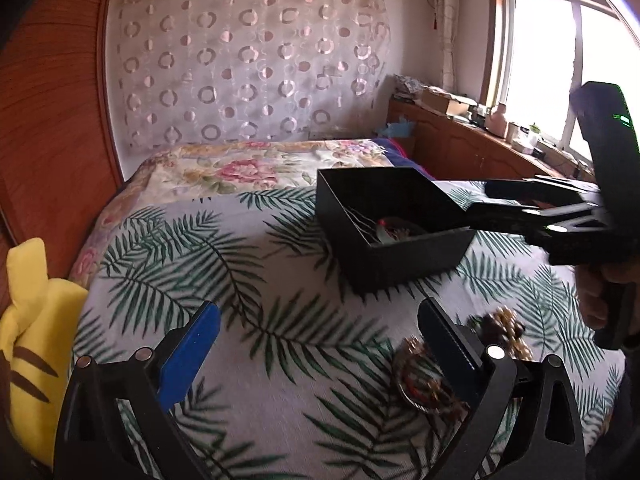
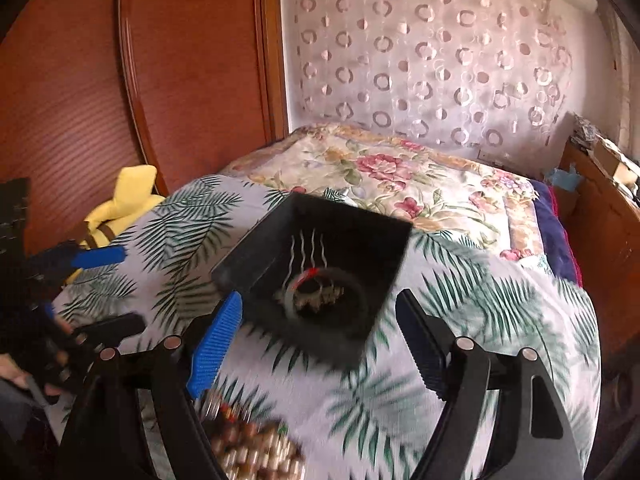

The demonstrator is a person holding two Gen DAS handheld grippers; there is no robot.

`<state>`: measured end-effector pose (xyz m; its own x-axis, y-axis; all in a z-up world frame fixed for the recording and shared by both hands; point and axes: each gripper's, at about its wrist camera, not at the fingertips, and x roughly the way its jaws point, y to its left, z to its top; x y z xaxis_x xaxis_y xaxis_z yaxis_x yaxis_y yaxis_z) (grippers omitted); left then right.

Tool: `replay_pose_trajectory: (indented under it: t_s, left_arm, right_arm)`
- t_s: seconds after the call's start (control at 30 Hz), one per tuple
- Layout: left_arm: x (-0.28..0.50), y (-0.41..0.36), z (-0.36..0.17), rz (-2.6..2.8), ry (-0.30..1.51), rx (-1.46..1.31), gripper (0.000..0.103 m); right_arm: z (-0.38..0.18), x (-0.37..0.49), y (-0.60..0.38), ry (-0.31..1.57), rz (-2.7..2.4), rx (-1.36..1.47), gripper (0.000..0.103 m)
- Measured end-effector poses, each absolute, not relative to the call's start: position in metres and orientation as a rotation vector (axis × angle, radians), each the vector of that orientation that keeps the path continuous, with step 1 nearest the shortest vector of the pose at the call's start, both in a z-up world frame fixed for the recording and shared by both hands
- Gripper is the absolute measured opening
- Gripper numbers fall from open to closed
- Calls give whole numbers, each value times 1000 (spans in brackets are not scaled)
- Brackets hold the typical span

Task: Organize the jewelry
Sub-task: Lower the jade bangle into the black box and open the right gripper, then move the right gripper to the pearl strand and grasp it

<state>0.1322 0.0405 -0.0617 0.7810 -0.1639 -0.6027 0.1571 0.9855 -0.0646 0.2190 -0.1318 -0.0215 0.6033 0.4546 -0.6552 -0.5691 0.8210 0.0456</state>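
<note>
A black open box (image 1: 394,254) sits on the palm-leaf bedspread; it holds silver hairpins, a dark bangle and a small ornament (image 2: 320,292). A heap of loose beaded jewelry (image 1: 424,376) lies on the bed near my left gripper's right finger; it also shows blurred in the right wrist view (image 2: 256,452). My left gripper (image 1: 320,344) is open and empty, low over the bed in front of the box. My right gripper (image 2: 320,344) is open and empty, just short of the box; in the left wrist view its fingers (image 1: 508,204) reach the box's right rim.
A yellow plush toy (image 1: 28,344) lies at the bed's left edge by the wooden headboard (image 1: 48,120). A floral quilt (image 1: 256,164) covers the far bed. A wooden cabinet (image 1: 472,140) with clutter stands under the window at right.
</note>
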Motion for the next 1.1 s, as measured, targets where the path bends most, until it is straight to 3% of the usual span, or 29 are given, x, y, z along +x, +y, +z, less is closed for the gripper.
replay_pose_trajectory:
  t_s: [0.17,0.3,0.7,0.9,1.1]
  left_arm:
    - [115,33,-68,-197,655,6,95]
    - [109,28,-71,-244,689,-5,95]
    - [108,-6,-85,-360,781,54,95]
    - [121,-12,-95,-386,833,47,72]
    - [132,-15,-98,-394,864,36,70]
  right_arm:
    - [-32,179,-163,721,592,-155,81]
    - [-48,158,-177,760,602,-157,71]
    - [-80,117,-182,813,614,-157,59]
    - [-79,114,-189,807,604,-129,59]
    - [-77,117,-191,800,596,-130,57]
